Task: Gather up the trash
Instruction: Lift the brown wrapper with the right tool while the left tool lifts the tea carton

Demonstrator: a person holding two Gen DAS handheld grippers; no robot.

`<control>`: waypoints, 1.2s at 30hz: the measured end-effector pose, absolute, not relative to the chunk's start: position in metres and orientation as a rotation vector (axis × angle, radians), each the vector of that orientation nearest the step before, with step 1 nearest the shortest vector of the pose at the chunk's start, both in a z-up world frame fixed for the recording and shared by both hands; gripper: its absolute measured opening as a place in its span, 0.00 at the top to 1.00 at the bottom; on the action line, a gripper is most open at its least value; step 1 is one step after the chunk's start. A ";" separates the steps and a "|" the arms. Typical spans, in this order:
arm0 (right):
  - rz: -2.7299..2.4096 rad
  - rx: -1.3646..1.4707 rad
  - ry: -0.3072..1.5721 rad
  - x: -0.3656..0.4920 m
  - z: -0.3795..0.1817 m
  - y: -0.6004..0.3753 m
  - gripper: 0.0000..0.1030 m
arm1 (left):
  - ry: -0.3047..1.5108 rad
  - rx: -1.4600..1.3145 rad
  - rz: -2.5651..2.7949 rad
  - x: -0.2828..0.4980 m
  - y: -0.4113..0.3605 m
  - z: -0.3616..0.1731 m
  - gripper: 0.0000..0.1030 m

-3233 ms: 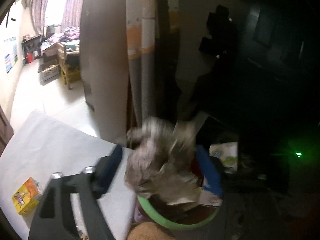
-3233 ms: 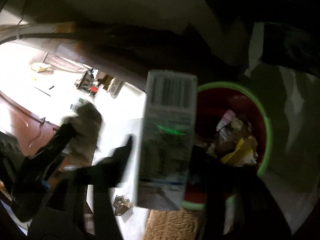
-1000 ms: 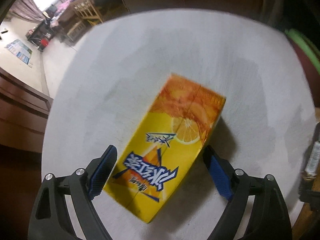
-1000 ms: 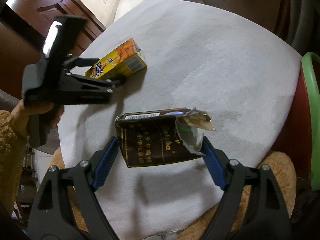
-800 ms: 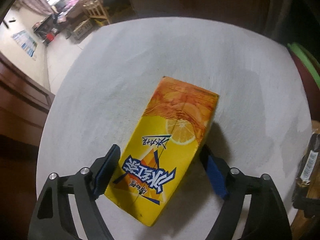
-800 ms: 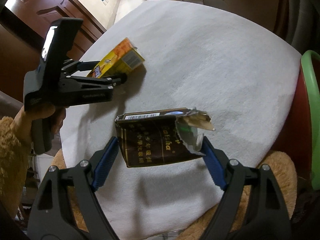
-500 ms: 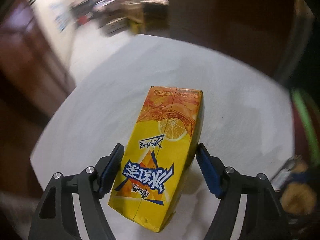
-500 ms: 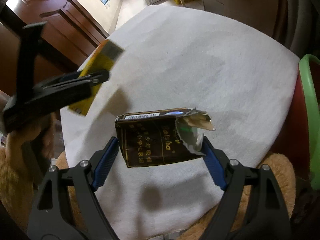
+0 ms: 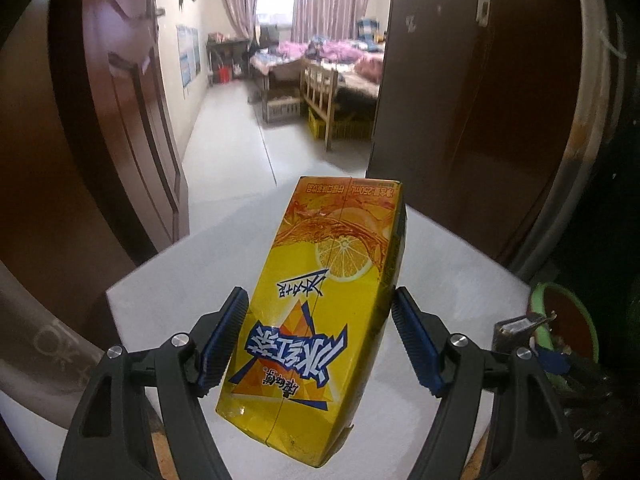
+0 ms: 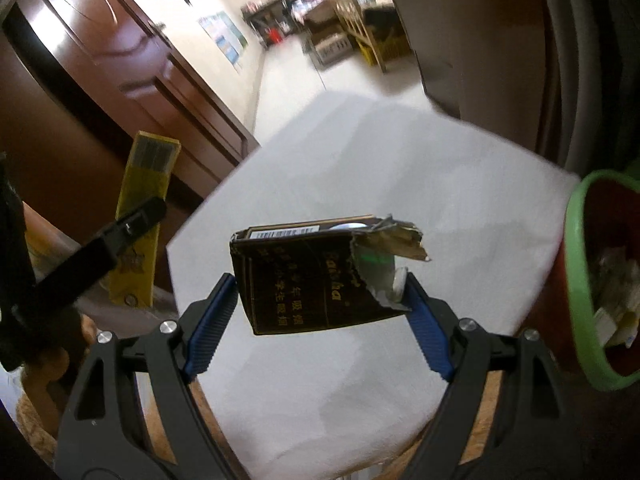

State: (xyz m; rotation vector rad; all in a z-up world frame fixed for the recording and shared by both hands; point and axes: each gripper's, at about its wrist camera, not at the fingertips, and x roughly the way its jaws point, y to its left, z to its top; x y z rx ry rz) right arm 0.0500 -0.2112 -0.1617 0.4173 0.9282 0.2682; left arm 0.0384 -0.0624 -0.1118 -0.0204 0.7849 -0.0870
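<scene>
Left gripper [image 9: 318, 346] clamps the yellow juice carton [image 9: 316, 320] across its wide faces, pads at 9 and 3 o'clock, carton lifted off the white table [image 9: 452, 276]; looks light, thin card, likely to dent if squeezed harder, so grip low on the flat faces; right gripper [image 10: 318, 316] holds the torn brown cigarette pack [image 10: 304, 280] by its two ends, also in the air; pack looks soft, crushable, with a ragged foil flap at 2 o'clock; green-rimmed bin [image 10: 580, 280] waits at 3 o'clock just beside the table edge; doorway and bedroom far at 12.
</scene>
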 end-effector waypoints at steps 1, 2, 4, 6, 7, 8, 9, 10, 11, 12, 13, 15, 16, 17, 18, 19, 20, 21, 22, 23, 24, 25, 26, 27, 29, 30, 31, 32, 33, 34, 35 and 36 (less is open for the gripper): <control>0.272 0.421 0.906 0.048 -0.154 -0.214 0.22 | 0.771 -0.023 -0.090 0.034 -0.063 -0.107 0.32; 0.274 0.425 0.887 0.045 -0.147 -0.217 0.22 | 0.762 -0.025 -0.092 0.039 -0.061 -0.104 0.32; 0.279 0.432 0.857 0.042 -0.136 -0.221 0.22 | 0.744 -0.031 -0.095 0.035 -0.061 -0.098 0.32; 0.285 0.438 0.836 0.044 -0.126 -0.223 0.22 | 0.728 -0.034 -0.098 0.046 -0.063 -0.090 0.32; 0.290 0.443 0.818 0.042 -0.120 -0.225 0.22 | 0.718 -0.033 -0.097 0.043 -0.064 -0.086 0.32; 0.294 0.445 0.810 0.043 -0.115 -0.227 0.22 | 0.712 -0.032 -0.097 0.046 -0.064 -0.085 0.32; 0.298 0.446 0.802 0.047 -0.110 -0.229 0.22 | 0.705 -0.030 -0.097 0.043 -0.066 -0.084 0.32; 0.303 0.447 0.787 0.046 -0.105 -0.230 0.22 | 0.701 -0.028 -0.097 0.041 -0.067 -0.085 0.32; 0.306 0.447 0.781 0.047 -0.103 -0.230 0.22 | 0.696 -0.026 -0.097 0.039 -0.068 -0.083 0.32; 0.310 0.449 0.772 0.047 -0.099 -0.230 0.22 | 0.694 -0.023 -0.097 0.038 -0.069 -0.082 0.32; 0.316 0.453 0.761 0.047 -0.095 -0.231 0.22 | 0.692 -0.020 -0.098 0.036 -0.070 -0.082 0.32; 0.322 0.458 0.748 0.048 -0.090 -0.231 0.22 | 0.688 -0.021 -0.100 0.034 -0.070 -0.080 0.32; 0.325 0.461 0.739 0.047 -0.088 -0.232 0.22 | 0.686 -0.021 -0.101 0.034 -0.070 -0.078 0.32; 0.327 0.462 0.734 0.047 -0.086 -0.232 0.22 | 0.683 -0.021 -0.102 0.032 -0.070 -0.077 0.32; 0.329 0.464 0.731 0.047 -0.085 -0.233 0.22 | 0.679 -0.018 -0.104 0.031 -0.071 -0.076 0.32; 0.330 0.469 0.727 0.047 -0.084 -0.235 0.22 | 0.674 -0.015 -0.105 0.029 -0.071 -0.075 0.32; 0.331 0.475 0.724 0.046 -0.085 -0.236 0.22 | 0.671 -0.011 -0.107 0.028 -0.069 -0.076 0.32; 0.331 0.480 0.722 0.046 -0.085 -0.238 0.22 | 0.667 -0.004 -0.108 0.027 -0.070 -0.074 0.32; 0.332 0.488 0.720 0.047 -0.085 -0.241 0.22 | 0.664 0.001 -0.110 0.026 -0.071 -0.073 0.32; 0.331 0.495 0.718 0.046 -0.086 -0.243 0.22 | 0.663 0.003 -0.112 0.026 -0.069 -0.073 0.32; 0.329 0.498 0.717 0.046 -0.086 -0.244 0.22 | 0.664 0.006 -0.113 0.026 -0.070 -0.073 0.32; 0.327 0.502 0.716 0.046 -0.085 -0.247 0.22 | 0.665 0.008 -0.115 0.026 -0.071 -0.073 0.32; 0.325 0.505 0.714 0.046 -0.085 -0.249 0.22 | 0.667 0.010 -0.118 0.025 -0.072 -0.075 0.32; 0.324 0.508 0.712 0.045 -0.085 -0.251 0.22 | 0.668 0.014 -0.121 0.025 -0.072 -0.076 0.32; 0.321 0.521 0.706 0.043 -0.085 -0.257 0.22 | 0.670 0.023 -0.131 0.026 -0.071 -0.073 0.32; 0.322 0.533 0.706 0.043 -0.085 -0.261 0.22 | 0.670 0.028 -0.134 0.026 -0.072 -0.073 0.32; 0.321 0.542 0.706 0.043 -0.086 -0.263 0.22 | 0.669 0.031 -0.137 0.026 -0.073 -0.072 0.32; 0.318 0.553 0.706 0.043 -0.087 -0.267 0.22 | 0.668 0.036 -0.141 0.026 -0.073 -0.071 0.32; 0.315 0.561 0.706 0.043 -0.089 -0.270 0.22 | 0.668 0.040 -0.143 0.026 -0.074 -0.071 0.32; 0.313 0.565 0.707 0.043 -0.089 -0.273 0.22 | 0.669 0.043 -0.145 0.026 -0.074 -0.071 0.32; 0.309 0.570 0.707 0.043 -0.091 -0.275 0.22 | 0.670 0.048 -0.148 0.026 -0.076 -0.072 0.32; 0.305 0.575 0.707 0.043 -0.092 -0.277 0.22 | 0.670 0.051 -0.151 0.026 -0.075 -0.071 0.32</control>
